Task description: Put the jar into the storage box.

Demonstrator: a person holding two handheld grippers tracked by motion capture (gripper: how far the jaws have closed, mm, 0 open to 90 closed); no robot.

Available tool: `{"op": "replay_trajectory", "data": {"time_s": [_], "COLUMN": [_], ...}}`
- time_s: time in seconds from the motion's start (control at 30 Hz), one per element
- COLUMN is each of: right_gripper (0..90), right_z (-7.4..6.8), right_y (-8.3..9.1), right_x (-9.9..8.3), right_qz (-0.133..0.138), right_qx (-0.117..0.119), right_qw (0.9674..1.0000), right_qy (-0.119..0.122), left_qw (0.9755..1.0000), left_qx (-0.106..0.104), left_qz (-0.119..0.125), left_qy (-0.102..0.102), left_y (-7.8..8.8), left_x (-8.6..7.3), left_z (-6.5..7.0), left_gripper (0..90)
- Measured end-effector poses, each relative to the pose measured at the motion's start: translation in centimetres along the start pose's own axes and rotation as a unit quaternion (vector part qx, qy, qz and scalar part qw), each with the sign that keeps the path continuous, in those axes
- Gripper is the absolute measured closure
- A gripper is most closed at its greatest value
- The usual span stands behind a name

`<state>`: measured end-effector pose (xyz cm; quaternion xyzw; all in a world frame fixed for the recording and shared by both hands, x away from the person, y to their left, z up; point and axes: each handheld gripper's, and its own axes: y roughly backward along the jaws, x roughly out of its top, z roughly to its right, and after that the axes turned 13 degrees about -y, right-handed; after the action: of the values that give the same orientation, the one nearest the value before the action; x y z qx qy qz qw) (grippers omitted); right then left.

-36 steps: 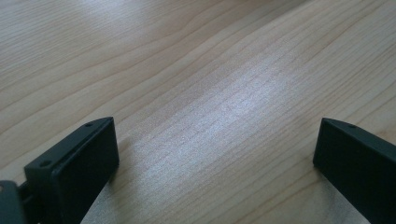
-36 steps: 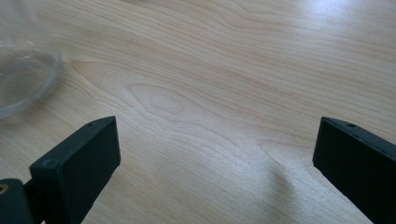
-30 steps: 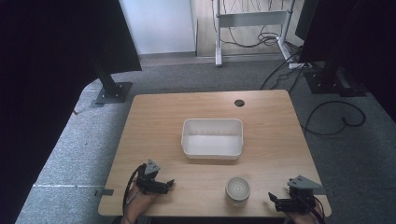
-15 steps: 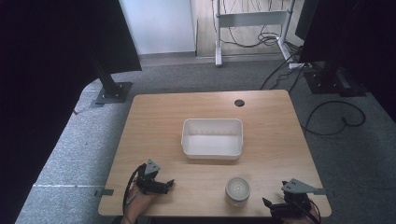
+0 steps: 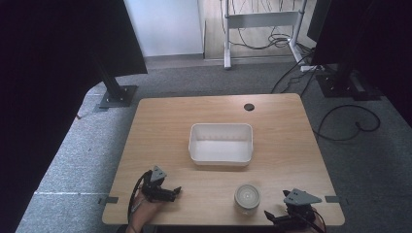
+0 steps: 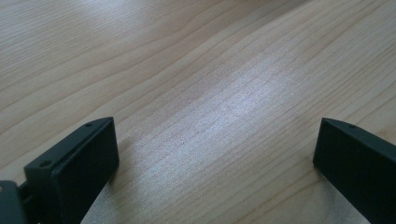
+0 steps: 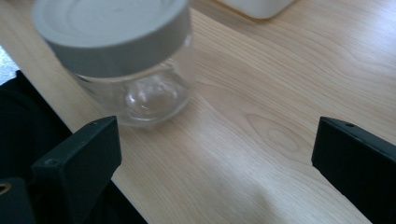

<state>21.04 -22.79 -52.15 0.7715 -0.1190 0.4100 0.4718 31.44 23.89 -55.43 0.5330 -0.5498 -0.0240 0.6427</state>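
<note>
While upright, grey-lidded jar (image 5: 247, 196) near tray (image 5: 221, 158).

Pale wood, white plastic, grey lid, black jaws

The light wooden desk (image 5: 160, 121) shows fine wavy grain with one small black round hole (image 5: 248, 107); the white rectangular plastic tub (image 5: 221, 144) is plain, the clear glass jar (image 7: 135, 60) has a flat grey lid, and both grippers (image 5: 170, 191) (image 5: 274, 219) are black with grey plates.

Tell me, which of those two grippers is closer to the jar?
The right. The right gripper sits at the table's near edge just to the right of the jar, open jaws pointing toward it. The left gripper rests open, farther off to the jar's left.
</note>
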Motion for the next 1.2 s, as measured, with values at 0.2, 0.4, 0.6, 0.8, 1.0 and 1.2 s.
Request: {"op": "replay_trajectory", "data": {"time_s": [0.2, 0.4, 0.6, 0.8, 1.0, 1.2], "right_gripper": [1.2, 1.3, 1.3, 1.5, 1.8, 2.7], "right_z": [-1.1, -1.9, -2.6, -3.1, -3.4, -3.8], "right_y": [-0.3, -0.8, -1.2, -2.1, -2.6, -3.3], "right_x": [0.3, 0.6, 0.9, 1.3, 1.5, 1.9], "right_qz": [0.002, 0.002, 0.005, 0.003, 0.004, 0.003], "right_qx": [0.021, 0.04, 0.057, 0.063, 0.066, 0.067], "right_qw": [0.9996, 0.9986, 0.9972, 0.9963, 0.9957, 0.9949], "right_qy": [0.017, 0.035, 0.049, 0.059, 0.064, 0.075], "left_qw": [1.0, 1.0, 1.0, 1.0, 1.0, 1.0], "left_qx": [0.0, 0.0, 0.001, 0.001, 0.001, 0.001], "left_qz": [0.0, 0.0, 0.0, 0.0, -0.001, -0.001], "left_qy": [0.0, 0.0, 0.001, 0.001, 0.0, 0.0], "left_y": [0.0, 0.0, 0.0, 0.0, 0.0, 0.0], "left_x": [0.0, 0.0, 0.0, 0.0, 0.0, 0.0], "left_z": [0.0, 0.0, 0.0, 0.0, 0.0, 0.0], "left_gripper": [0.0, 0.0, 0.0, 0.0, 0.0, 0.0]}}
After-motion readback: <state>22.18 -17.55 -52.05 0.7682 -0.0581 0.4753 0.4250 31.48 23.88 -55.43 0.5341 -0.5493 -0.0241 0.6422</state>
